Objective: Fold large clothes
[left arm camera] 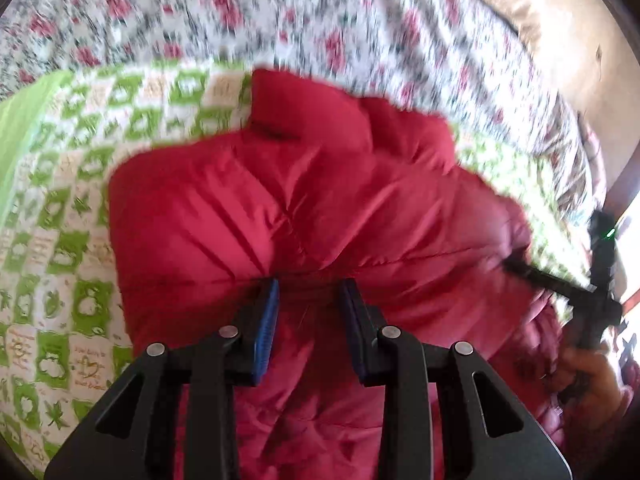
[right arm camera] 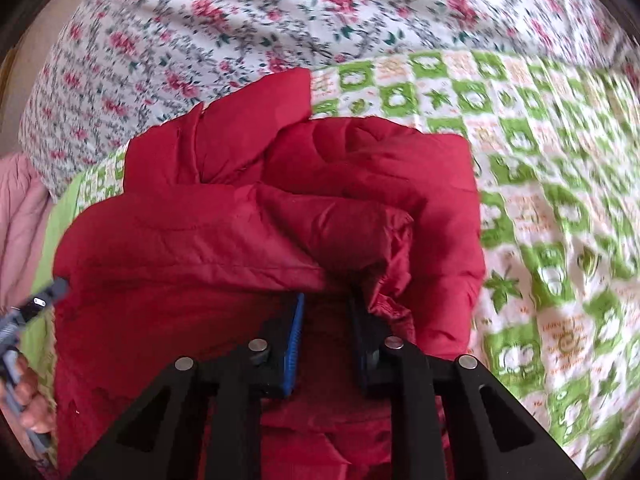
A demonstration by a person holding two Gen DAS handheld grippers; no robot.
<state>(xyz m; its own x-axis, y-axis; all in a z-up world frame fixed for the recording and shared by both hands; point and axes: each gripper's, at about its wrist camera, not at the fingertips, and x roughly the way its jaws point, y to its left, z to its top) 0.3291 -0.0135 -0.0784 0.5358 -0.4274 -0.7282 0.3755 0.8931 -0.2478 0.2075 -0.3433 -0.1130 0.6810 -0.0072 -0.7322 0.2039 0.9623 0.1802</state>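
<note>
A red padded jacket [left arm camera: 304, 200] lies bunched on a green-and-white patterned blanket [left arm camera: 60, 240]; it also shows in the right wrist view [right arm camera: 280, 216]. My left gripper [left arm camera: 310, 284] has its jaws closed on a thick fold of the jacket's near edge, fabric filling the gap between the blue pads. My right gripper [right arm camera: 326, 296] likewise grips a fold of the jacket, its fingertips buried under the red fabric. The right gripper's body shows at the right of the left wrist view [left arm camera: 592, 280], and the left one at the left edge of the right wrist view [right arm camera: 24, 320].
The blanket [right arm camera: 540, 200] lies over a white sheet with red flowers [left arm camera: 320, 12], also in the right wrist view [right arm camera: 240, 20]. A beige wall [left arm camera: 560, 40] stands beyond the bed. Pink cloth [right arm camera: 20, 208] lies at the left edge.
</note>
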